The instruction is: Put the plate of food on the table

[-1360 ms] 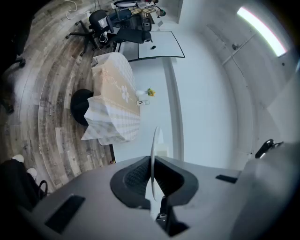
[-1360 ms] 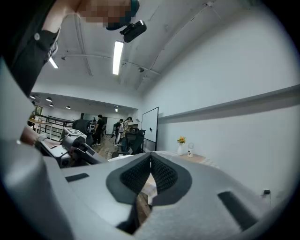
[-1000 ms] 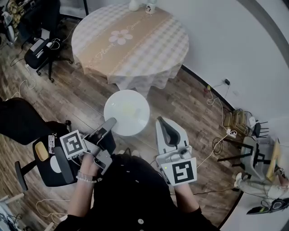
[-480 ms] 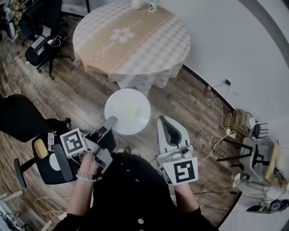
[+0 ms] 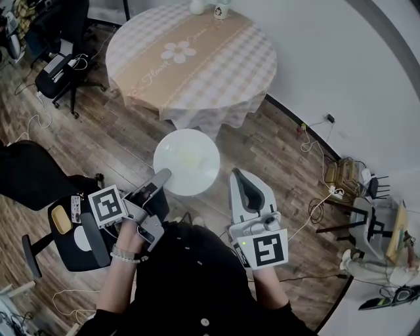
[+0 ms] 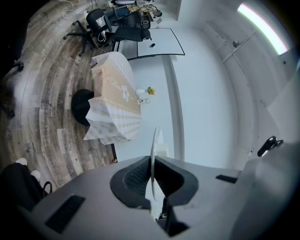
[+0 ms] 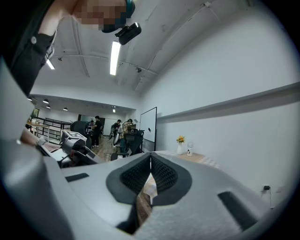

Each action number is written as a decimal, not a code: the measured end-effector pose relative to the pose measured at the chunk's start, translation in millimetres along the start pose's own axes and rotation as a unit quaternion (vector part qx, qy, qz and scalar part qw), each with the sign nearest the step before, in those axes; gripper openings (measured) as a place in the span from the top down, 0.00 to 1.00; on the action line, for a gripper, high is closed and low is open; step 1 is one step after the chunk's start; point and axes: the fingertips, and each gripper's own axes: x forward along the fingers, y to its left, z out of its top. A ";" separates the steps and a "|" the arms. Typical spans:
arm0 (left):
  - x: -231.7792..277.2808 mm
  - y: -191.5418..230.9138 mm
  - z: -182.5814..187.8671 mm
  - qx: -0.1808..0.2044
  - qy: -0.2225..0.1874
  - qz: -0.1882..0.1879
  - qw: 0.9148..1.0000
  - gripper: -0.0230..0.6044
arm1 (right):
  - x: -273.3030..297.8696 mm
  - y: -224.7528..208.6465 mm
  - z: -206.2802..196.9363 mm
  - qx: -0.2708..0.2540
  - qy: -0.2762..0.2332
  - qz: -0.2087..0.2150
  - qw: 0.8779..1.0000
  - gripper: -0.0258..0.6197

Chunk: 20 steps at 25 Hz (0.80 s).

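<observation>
In the head view, a white plate point(image 5: 187, 161) with a pale smear of food at its middle hangs level over the wooden floor. My left gripper point(image 5: 161, 176) is shut on its near left rim. The left gripper view shows the plate point(image 6: 153, 154) edge-on, pinched between the jaws of the left gripper point(image 6: 152, 177). A round table point(image 5: 191, 59) with a checked cloth and a flower print stands just beyond the plate, and is also seen as the table point(image 6: 115, 101) and table point(image 7: 199, 158). My right gripper point(image 5: 240, 177) hangs shut and empty to the right of the plate, jaws together in the right gripper point(image 7: 150, 171) view.
A white vase point(image 5: 197, 6) and a cup point(image 5: 220, 9) stand at the table's far edge. Office chairs point(image 5: 60, 71) and cables lie at the left, and a black seat point(image 5: 75, 233) is beside my left hand. The white wall point(image 5: 348, 72) and clutter point(image 5: 371, 220) border the right.
The plate and both grippers have drifted very slightly toward the table. The grips are unchanged.
</observation>
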 end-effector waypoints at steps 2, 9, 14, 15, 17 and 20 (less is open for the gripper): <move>-0.6 -0.2 2.5 -0.001 0.001 -0.002 1.000 0.94 | 2.3 2.7 1.5 -0.005 0.001 0.001 1.000 0.96; -5.7 1.3 13.4 0.002 0.008 -0.001 1.000 0.94 | 9.5 14.0 5.5 -0.014 -0.001 -0.002 1.000 0.96; -13.3 1.4 20.6 0.004 0.009 -0.002 1.000 0.94 | 15.0 23.7 4.8 -0.021 0.001 -0.002 1.000 0.96; -14.4 1.2 22.0 0.004 0.008 -0.002 1.000 0.94 | 15.8 25.6 5.5 -0.020 0.000 -0.003 1.000 0.96; -16.4 1.6 24.0 0.005 0.009 -0.004 1.000 0.94 | 16.4 29.8 6.0 -0.020 -0.001 -0.004 1.000 0.96; -19.8 2.8 24.9 0.003 0.012 -0.004 1.000 0.94 | 15.9 36.3 7.7 -0.022 -0.002 -0.007 1.000 0.96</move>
